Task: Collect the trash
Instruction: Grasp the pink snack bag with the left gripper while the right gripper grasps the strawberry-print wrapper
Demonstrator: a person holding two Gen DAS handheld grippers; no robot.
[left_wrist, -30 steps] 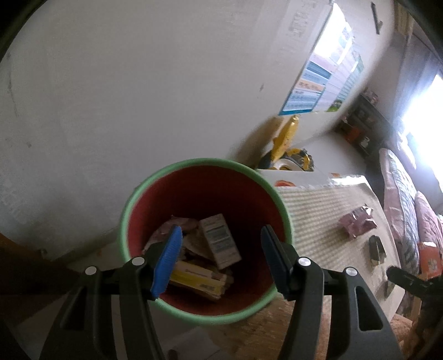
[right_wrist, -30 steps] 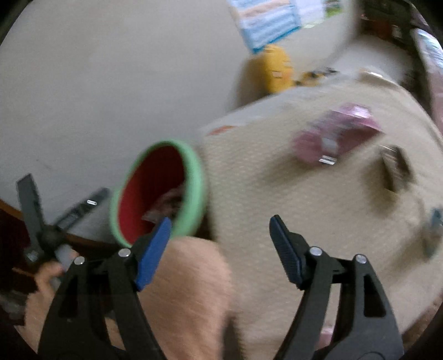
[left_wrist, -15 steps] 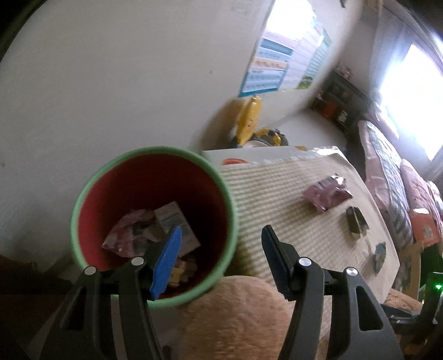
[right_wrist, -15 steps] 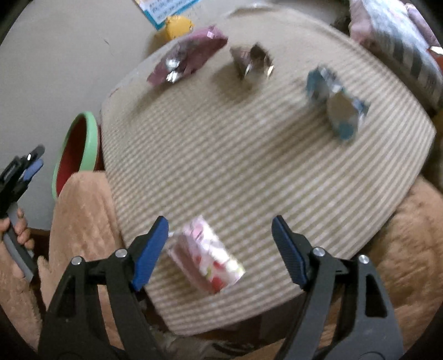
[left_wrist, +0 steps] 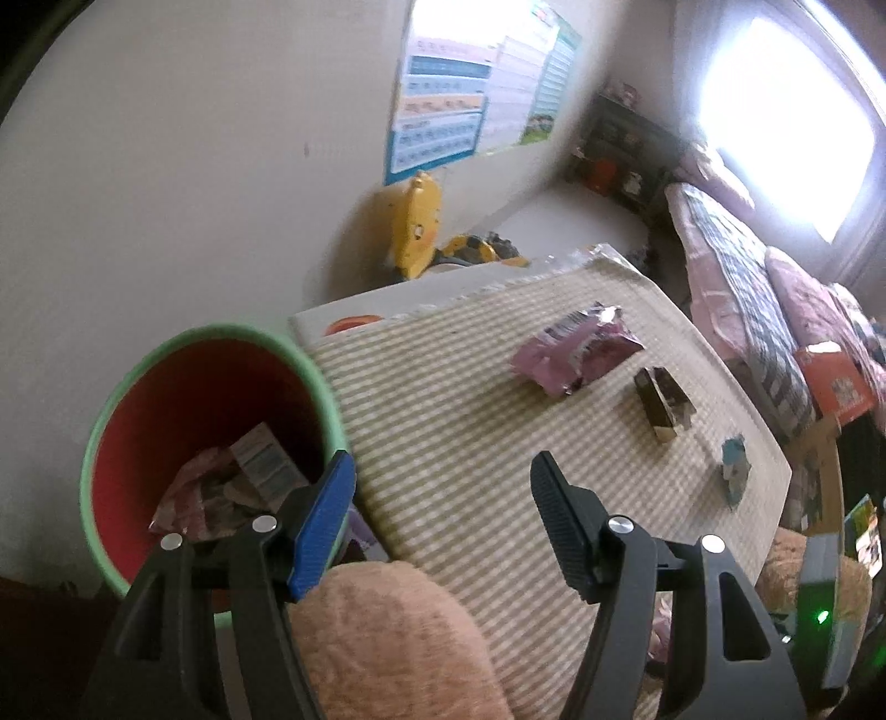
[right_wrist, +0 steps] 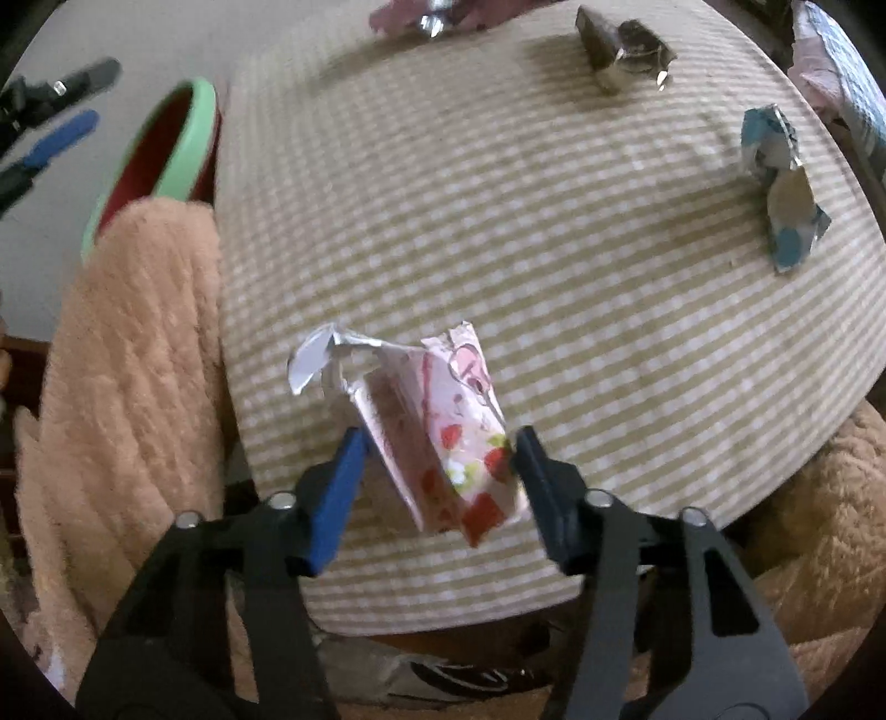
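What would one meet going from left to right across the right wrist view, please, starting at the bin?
Green-rimmed bin → strawberry-print carton, sitting between the right gripper fingers → dark crumpled wrapper → blue wrapper, all on the striped cloth.

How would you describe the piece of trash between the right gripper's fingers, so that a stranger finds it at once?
Find the striped mat; at its near edge, the right gripper straddles a small carton. It alone is pale pink with red strawberries and a torn-open top; the other wrappers farther away are purple, dark, or blue.
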